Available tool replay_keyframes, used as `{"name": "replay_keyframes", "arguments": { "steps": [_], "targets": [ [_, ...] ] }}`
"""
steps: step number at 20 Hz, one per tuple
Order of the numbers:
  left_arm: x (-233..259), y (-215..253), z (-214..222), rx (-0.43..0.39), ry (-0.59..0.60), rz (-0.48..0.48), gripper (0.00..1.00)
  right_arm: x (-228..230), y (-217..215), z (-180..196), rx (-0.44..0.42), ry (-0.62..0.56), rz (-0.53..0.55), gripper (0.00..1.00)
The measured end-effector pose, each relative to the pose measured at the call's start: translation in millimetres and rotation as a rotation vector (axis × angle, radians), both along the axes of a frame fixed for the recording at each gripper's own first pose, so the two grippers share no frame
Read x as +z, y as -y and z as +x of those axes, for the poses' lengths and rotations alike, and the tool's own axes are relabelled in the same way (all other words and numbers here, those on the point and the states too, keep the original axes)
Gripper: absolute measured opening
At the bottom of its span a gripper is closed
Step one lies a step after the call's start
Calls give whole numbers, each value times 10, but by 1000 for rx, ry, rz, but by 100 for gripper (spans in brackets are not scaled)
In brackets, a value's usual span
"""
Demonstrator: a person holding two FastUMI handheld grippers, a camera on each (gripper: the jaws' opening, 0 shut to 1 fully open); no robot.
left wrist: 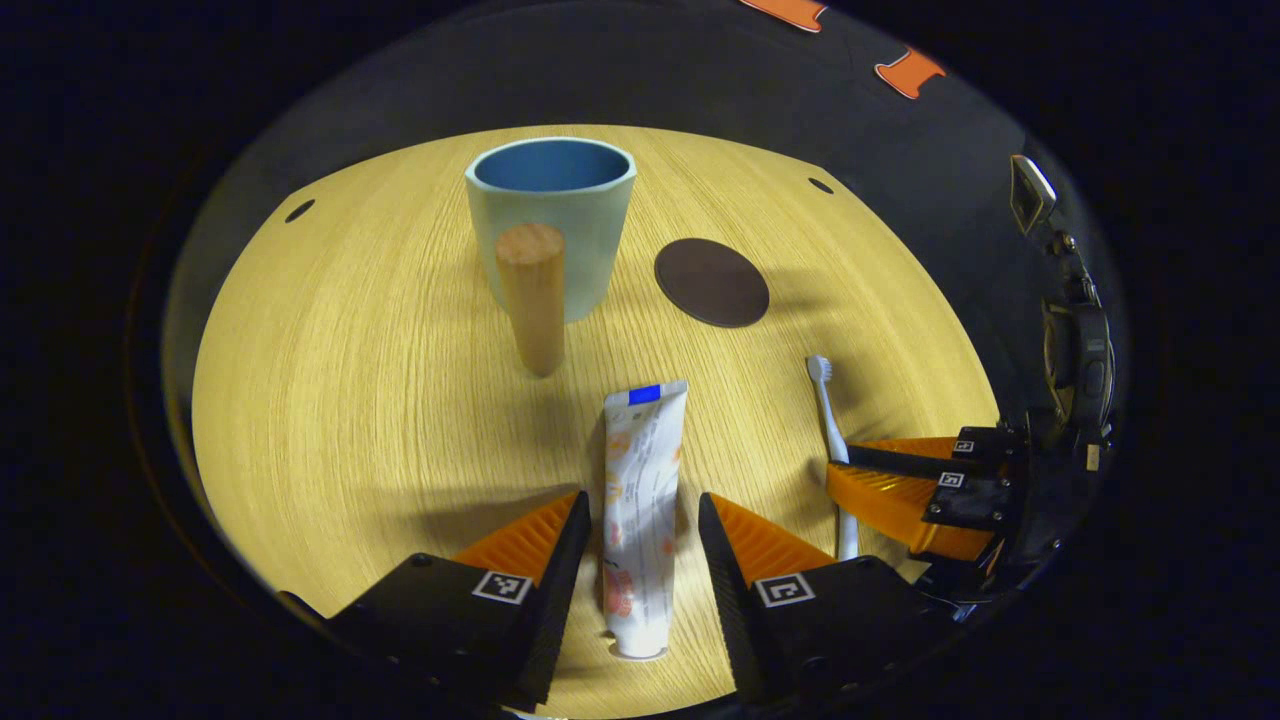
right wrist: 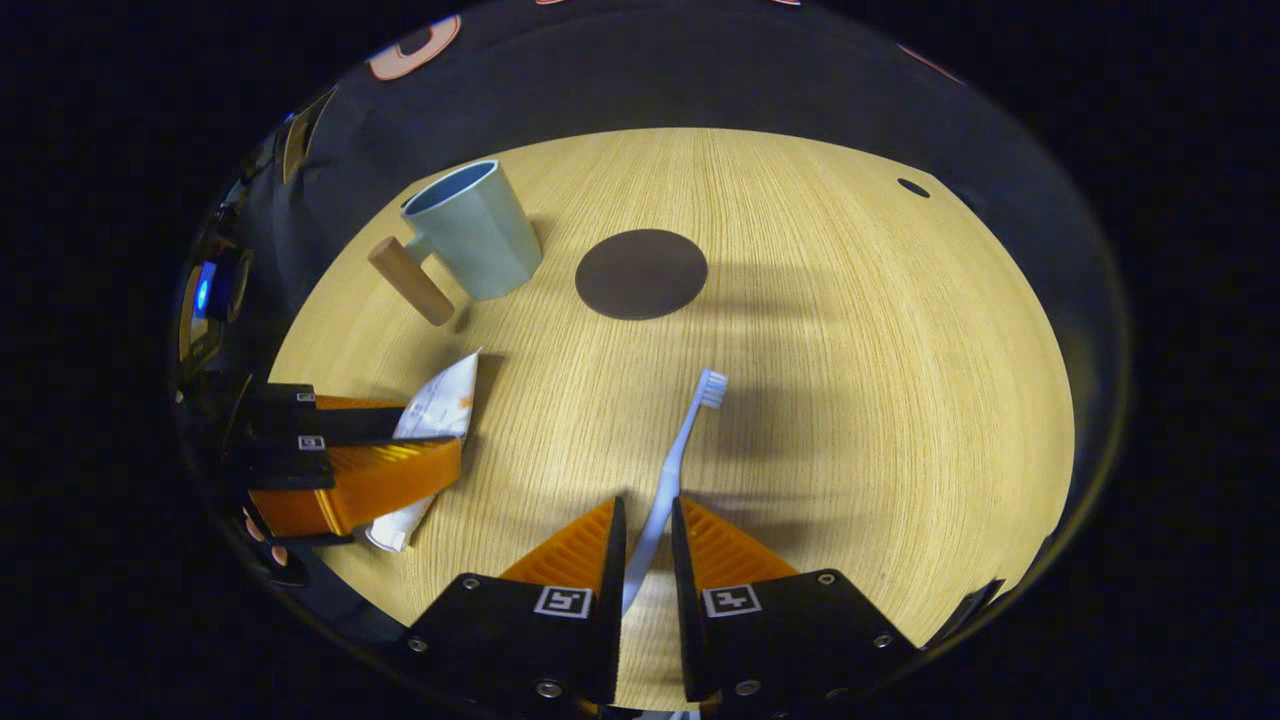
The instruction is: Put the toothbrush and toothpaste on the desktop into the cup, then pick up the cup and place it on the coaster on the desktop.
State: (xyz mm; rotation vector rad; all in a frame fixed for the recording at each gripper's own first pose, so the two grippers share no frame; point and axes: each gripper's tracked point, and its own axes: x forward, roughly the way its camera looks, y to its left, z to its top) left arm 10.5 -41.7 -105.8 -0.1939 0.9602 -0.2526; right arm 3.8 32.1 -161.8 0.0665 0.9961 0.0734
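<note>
Pale wood-grain desktop (left wrist: 330,400) fills the booth under a dark cloth wall. In the left gripper view, the cup (left wrist: 551,225), light outside and blue inside, stands upright with its round wooden handle (left wrist: 533,298) turned toward the camera. Just right of the cup lies the dark round coaster (left wrist: 712,281), apart from it. Nearer than the cup, the toothpaste (left wrist: 642,515) lies flat, cap end nearest the camera, between the fingers of the left gripper (left wrist: 642,520); the fingers stand at a moderate gap either side of the tube, with a sliver of desktop visible on each side, so they do not press it. Right of the toothpaste, and nearer than the coaster, lies the toothbrush (left wrist: 830,425), head toward the coaster, with the right gripper (left wrist: 885,480) over its handle.

In the right gripper view, the right gripper's fingers (right wrist: 590,545) are drawn narrow around the toothbrush handle; whether both touch it cannot be told. The brush head points toward the coaster. The cup stands left of the coaster, and the toothpaste lies nearer than the cup under the left gripper.
</note>
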Motion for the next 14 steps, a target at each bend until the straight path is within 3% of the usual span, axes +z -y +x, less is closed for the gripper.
{"name": "replay_keyframes", "arguments": {
  "steps": [1, 3, 4, 5, 6, 9, 14],
  "targets": [
    [-6, -20, 40, 13, 6, 10, 44, -11, -7, -5, 3, -2, -1, 25],
    [7, -41, 12, 13, 0, 9, 44, -5, 4, 31, -1, 19, -10, 22],
    [-23, 3, 17, 20, -3, -12, 44, -24, -30, 50, 6, 19, 3, 14],
    [-39, -1, 14, 19, -14, -4, 32, -9, -57, 65, 2, 27, 26, 12],
    [-94, 1, 63, 27, -5, -9, 32, -10, -85, 68, 0, 27, 50, 10],
    [-52, -39, 40, 63, -7, -28, 14, 3, -79, 129, -21, 75, 73, 5],
    [25, -68, 68, 57, 56, -47, 12, 157, -110, 199, -12, 172, 96, 4]
  ]
}}
